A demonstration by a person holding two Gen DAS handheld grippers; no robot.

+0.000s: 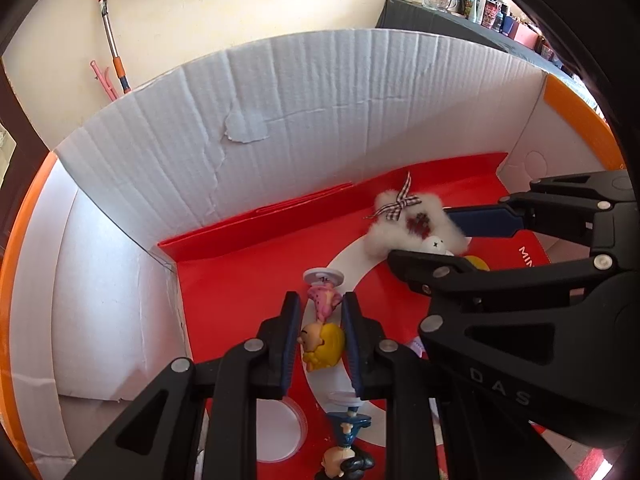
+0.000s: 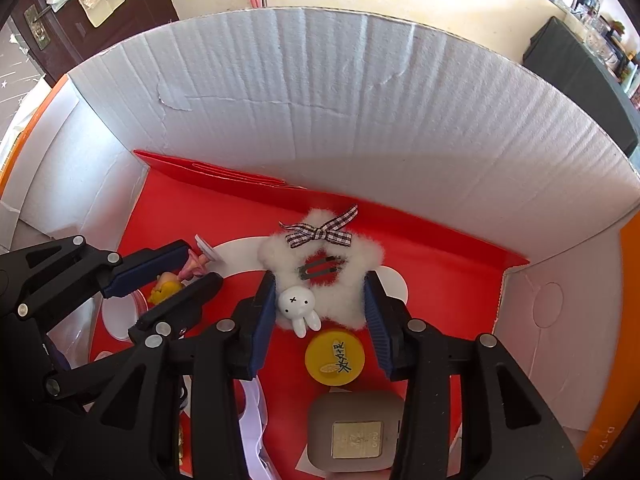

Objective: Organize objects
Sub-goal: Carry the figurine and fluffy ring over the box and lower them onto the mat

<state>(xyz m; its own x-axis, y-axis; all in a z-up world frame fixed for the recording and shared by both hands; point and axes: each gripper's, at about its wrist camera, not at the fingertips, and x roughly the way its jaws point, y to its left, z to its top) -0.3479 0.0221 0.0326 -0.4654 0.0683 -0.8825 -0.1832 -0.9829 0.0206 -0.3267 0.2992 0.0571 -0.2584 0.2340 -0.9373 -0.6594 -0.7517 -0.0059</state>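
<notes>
Inside a white cardboard box [image 1: 280, 92] with a red floor, my left gripper [image 1: 321, 304] stands around a small figurine [image 1: 322, 340] with yellow hair and a pink dress; the pads are close to it, and contact is unclear. My right gripper [image 2: 320, 288] is open around a fluffy white star hair clip [image 2: 320, 264] with a checked bow and a white bunny charm [image 2: 298, 306]. In the left wrist view the right gripper [image 1: 416, 236] straddles the clip [image 1: 404, 220]. The left gripper shows in the right wrist view [image 2: 200, 262].
A yellow round disc [image 2: 334, 356] and a grey square case [image 2: 356, 432] lie below the clip. A second figurine in blue [image 1: 346, 440] and a white round lid [image 1: 276, 428] lie near the left gripper. The box walls [image 2: 360, 100] rise close all around.
</notes>
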